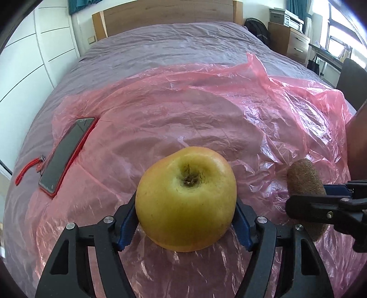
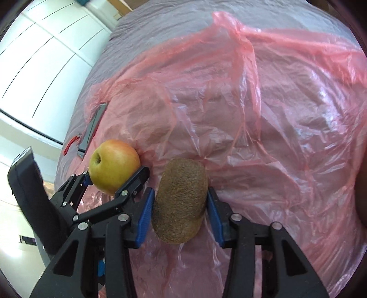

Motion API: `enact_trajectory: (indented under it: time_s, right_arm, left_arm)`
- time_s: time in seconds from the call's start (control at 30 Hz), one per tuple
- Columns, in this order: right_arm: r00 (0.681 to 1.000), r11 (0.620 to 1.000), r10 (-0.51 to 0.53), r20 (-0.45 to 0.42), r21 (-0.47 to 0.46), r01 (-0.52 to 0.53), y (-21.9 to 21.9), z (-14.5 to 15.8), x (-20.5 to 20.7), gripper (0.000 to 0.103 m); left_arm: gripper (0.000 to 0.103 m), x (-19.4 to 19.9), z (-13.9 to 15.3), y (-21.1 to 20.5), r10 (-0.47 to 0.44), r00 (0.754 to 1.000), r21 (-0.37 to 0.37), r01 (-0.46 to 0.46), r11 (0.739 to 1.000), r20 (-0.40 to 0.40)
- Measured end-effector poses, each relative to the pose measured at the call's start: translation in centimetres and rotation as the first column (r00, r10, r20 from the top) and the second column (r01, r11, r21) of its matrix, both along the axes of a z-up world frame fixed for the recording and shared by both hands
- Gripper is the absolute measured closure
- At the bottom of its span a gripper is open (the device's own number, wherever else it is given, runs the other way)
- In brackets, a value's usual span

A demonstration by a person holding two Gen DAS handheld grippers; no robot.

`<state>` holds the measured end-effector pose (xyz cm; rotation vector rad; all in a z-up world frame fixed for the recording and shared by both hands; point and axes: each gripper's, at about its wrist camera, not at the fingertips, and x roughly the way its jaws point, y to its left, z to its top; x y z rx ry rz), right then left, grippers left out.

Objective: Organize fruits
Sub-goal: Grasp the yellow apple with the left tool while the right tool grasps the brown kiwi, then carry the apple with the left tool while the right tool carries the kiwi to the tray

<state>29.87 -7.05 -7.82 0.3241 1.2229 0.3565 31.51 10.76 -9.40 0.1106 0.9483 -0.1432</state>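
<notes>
My left gripper [image 1: 185,220] is shut on a yellow-green apple [image 1: 186,198], stem end facing the camera, held just above the pink plastic sheet [image 1: 183,110]. My right gripper [image 2: 181,206] is shut on a brown fuzzy kiwi [image 2: 180,199] between its blue pads. In the left wrist view the kiwi [image 1: 302,176] and the right gripper [image 1: 321,206] sit close to the right of the apple. In the right wrist view the apple [image 2: 113,166] and the left gripper [image 2: 114,183] are just left of the kiwi.
The crinkled pink plastic sheet covers a bed with a grey-purple cover [image 1: 160,41]. A black phone in a red case with a red strap [image 1: 66,155] lies on the left part of the sheet. A wooden headboard [image 1: 165,16], white wardrobe and dresser lie beyond.
</notes>
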Motion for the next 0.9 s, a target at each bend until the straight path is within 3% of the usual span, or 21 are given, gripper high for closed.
enact_trajectory:
  time_s: [0.13,0.4,0.63,0.9]
  right_arm:
    - [0.996,0.998,0.057,0.069,-0.015,-0.056,-1.0,2.5,-3.1,0.054]
    - [0.970,0.983,0.181,0.165,-0.041,-0.177,-3.7,6.7,-10.9,0.054]
    - [0.970,0.980,0.193,0.151,-0.081,-0.182,-7.6,7.6,-17.4,0.054]
    - [0.985,0.985,0.125,0.117,-0.135,-0.108,-13.4,6.9,-22.7,0.054]
  left_arm:
    - [0.037,-2.4,1.4,0.5,0.037,0.999,-0.028,-0.036,0.999,0.024]
    - [0.037,-8.3,5.3,-0.7,0.030,0.997,-0.084,-0.024,0.996,0.075]
    - [0.037,-14.2,6.8,-5.2,-0.055,0.995,-0.094,0.062,0.994,0.084]
    - [0.037,-19.2,7.2,-12.6,-0.186,0.980,-0.098,0.192,0.977,0.064]
